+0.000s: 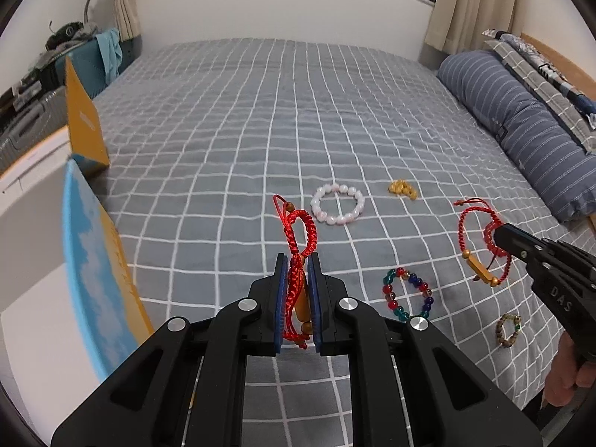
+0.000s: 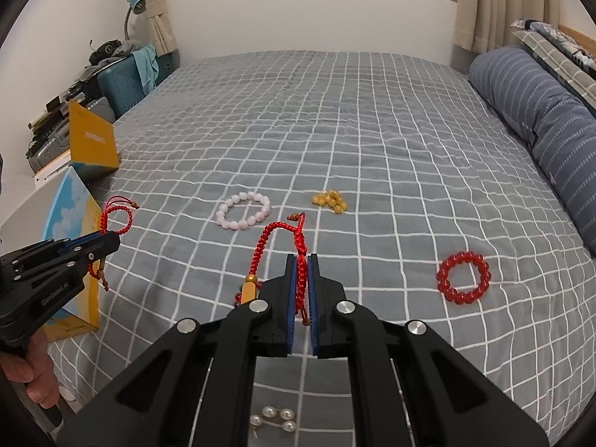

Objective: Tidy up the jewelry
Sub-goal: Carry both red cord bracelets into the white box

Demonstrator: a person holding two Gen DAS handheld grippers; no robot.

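— Pinching one red braided cord bracelet [image 1: 298, 260] in your left tool [image 1: 297, 298], another [image 2: 294, 257] in your right tool [image 2: 301, 294], above the bed [image 2: 335, 130]?
— Yes. You're holding light, limp cord; grip the braid, not the slick beads.

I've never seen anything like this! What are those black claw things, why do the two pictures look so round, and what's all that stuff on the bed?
Those claws are grabbing tools that a person holds, one in each hand. Each has a little round-lens camera looking along its two fingers, which bends the picture. One picture is from the left tool, the other from the right tool. Each tool is pinching a red woven string bracelet: the left one's, the right one's. Lying on the grey checked bed are a pale pink bead bracelet, a small yellow bead pile, a multicoloured bead bracelet, a small brown bead bracelet, a red bead bracelet and some pearls.
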